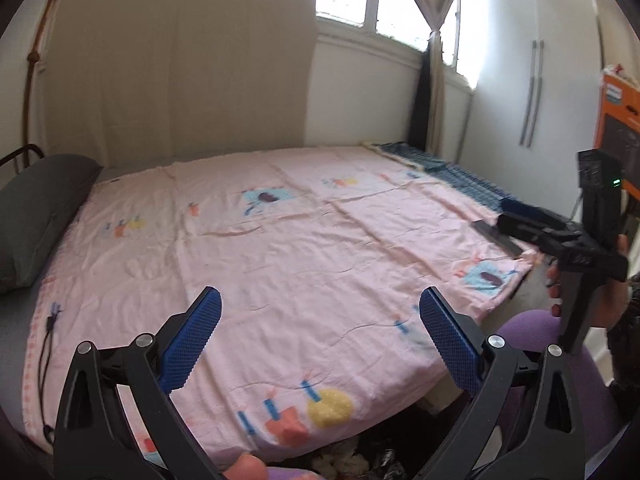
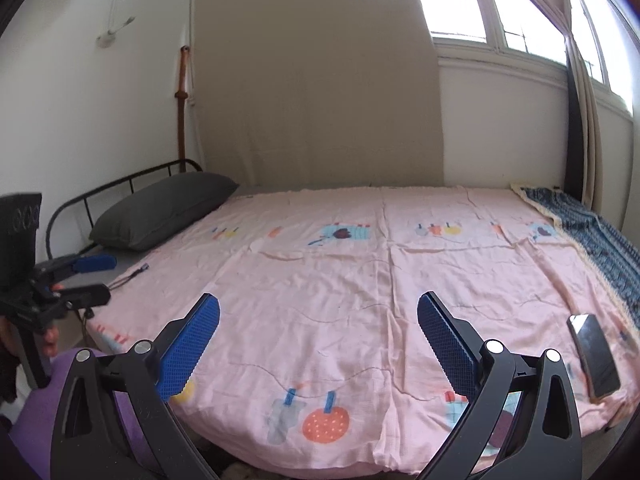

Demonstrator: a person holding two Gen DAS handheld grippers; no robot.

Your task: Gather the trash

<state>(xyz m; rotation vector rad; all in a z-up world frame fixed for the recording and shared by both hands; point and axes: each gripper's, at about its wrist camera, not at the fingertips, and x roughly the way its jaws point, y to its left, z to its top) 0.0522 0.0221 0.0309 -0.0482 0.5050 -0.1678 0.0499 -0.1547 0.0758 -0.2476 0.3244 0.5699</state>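
Pink cotton, printed with small laundry-line pictures, covered nearly everything in both views: a bedsheet [image 2: 340, 280] lay spread and creased over a wide bed, with a dark grey pillow [image 2: 164, 208] at its head against a black metal bedframe [image 2: 120, 184] and a blue patterned blanket [image 2: 592, 236] along the window side. Both tongs hovered above the near edge of the bed, apart from it. The left gripper [image 1: 320, 340] stood wide, its blue-padded fingers [image 1: 192, 344] spread and holding nothing; the right gripper [image 2: 318, 344] stood equally wide and empty, and each was visible from the side in the other's view. A dark phone [image 2: 594, 360] lay flat on the sheet near the right corner, and a thin black cable [image 1: 48, 332] trailed along the pillow-side edge; neither looked like rubbish. The trash [image 1: 360, 460] seemed to sit on the floor just below the foot of the bed, a crumpled pale and dark heap that peeped out under the sheet's hem at the bottom of the left view. To do this step well, the sensible course was probably to tip one gripper down past the hem, keep the fingers wide until they straddled a single crumpled piece, and close clear of the hanging cloth. The heap was cut off by the frame edge, blurred, and partly masked by the gripper's arms, so what it held could not be told, and no bin or bag appeared anywhere.
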